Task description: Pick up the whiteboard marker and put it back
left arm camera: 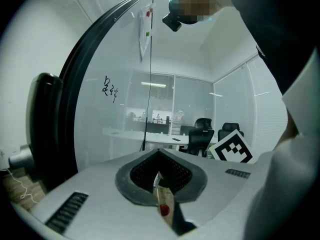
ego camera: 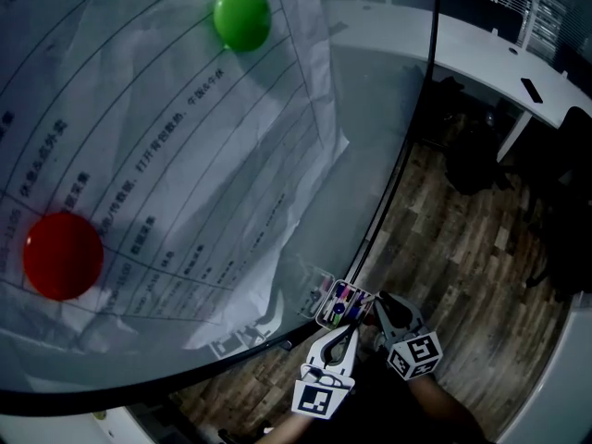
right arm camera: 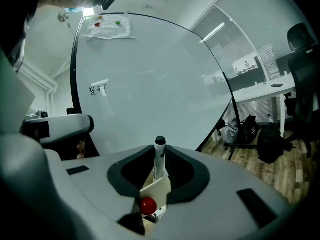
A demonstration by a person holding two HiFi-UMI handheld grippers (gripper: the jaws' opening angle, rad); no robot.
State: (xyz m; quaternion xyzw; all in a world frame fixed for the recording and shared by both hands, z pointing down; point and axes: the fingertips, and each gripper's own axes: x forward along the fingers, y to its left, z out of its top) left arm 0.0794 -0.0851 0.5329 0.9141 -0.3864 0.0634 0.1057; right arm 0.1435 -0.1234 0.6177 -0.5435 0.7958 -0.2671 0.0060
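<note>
When we look down from the head view, we see a big whiteboard (ego camera: 370, 109) with a sheet of paper (ego camera: 185, 137) on it. A green magnet (ego camera: 242, 15) sits near the top of the paper and a red magnet (ego camera: 62, 255) sits at its left. Low in the picture, over the wooden floor (ego camera: 462, 248), are the left gripper (ego camera: 342, 333) and the right gripper (ego camera: 384, 309), close side by side. A small colourful thing (ego camera: 342, 302) lies just past their tips, but we cannot tell what it is. From the left gripper view, the left gripper (left arm camera: 159, 158) has its jaws pressed together with nothing between them. The whiteboard (left arm camera: 110, 134) stands on the left, and black chairs (left arm camera: 202, 134) are far off on the right. From the right gripper view, the right gripper (right arm camera: 159, 165) has its jaws squeezed on the whiteboard marker (right arm camera: 159, 154). The marker stands upright between the jaws with its black cap on top. The whiteboard (right arm camera: 150, 84) fills the view behind it, and dark bags (right arm camera: 250, 131) rest on the floor at the right.
</note>
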